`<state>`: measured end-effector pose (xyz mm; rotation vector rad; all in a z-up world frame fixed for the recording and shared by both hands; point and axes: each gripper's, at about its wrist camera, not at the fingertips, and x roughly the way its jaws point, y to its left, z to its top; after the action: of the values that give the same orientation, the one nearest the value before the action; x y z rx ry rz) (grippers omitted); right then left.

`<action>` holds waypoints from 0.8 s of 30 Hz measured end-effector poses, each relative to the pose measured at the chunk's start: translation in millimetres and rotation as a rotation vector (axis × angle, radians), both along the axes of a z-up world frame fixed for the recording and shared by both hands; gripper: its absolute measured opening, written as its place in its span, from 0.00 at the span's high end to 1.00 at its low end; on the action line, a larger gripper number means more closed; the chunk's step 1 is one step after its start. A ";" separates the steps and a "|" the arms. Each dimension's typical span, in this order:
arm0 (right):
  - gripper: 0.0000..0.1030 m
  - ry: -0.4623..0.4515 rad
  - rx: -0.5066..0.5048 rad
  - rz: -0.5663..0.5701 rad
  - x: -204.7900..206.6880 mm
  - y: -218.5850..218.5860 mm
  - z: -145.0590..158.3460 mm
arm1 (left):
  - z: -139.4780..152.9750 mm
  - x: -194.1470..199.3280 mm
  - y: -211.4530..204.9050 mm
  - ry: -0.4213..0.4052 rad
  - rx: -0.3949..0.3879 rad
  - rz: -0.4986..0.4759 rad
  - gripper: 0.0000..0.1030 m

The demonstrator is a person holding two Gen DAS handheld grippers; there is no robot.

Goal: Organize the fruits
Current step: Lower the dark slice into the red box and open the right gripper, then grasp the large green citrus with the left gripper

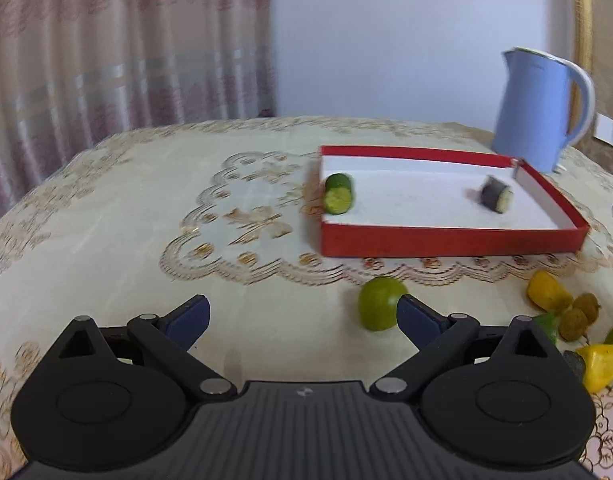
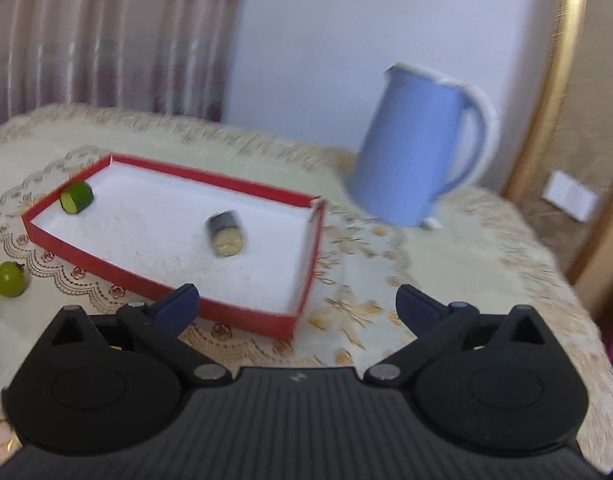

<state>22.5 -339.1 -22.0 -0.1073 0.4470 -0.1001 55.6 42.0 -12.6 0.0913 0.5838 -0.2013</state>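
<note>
A red tray (image 1: pixel 446 242) with a white floor holds a green cucumber piece (image 1: pixel 338 193) at its left end and a dark eggplant piece (image 1: pixel 495 193) at its right. A green round fruit (image 1: pixel 376 309) lies on the cloth in front of the tray, just beyond my open, empty left gripper (image 1: pixel 304 316). Yellow, green and brown fruit pieces (image 1: pixel 570 320) lie at the right. In the right wrist view the tray (image 2: pixel 242 314), cucumber piece (image 2: pixel 76 198), eggplant piece (image 2: pixel 225 234) and green fruit (image 2: pixel 10 279) show. My right gripper (image 2: pixel 296 306) is open and empty over the tray's near right corner.
A blue kettle (image 1: pixel 536 110) stands behind the tray's right end, also in the right wrist view (image 2: pixel 420 146). The table has a cream embroidered cloth (image 1: pixel 146 220). Curtains hang behind. A gold frame (image 2: pixel 558 80) stands at the right.
</note>
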 end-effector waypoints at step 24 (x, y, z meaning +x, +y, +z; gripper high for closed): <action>0.00 -0.151 0.175 0.067 -50.5 -0.8 -25.2 | -18.1 40.5 -53.0 0.112 0.087 -0.083 0.58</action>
<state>-28.0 -339.9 -47.2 0.0571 0.2997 -0.0030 96.1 -11.0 -30.7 0.1894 0.7015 -0.2630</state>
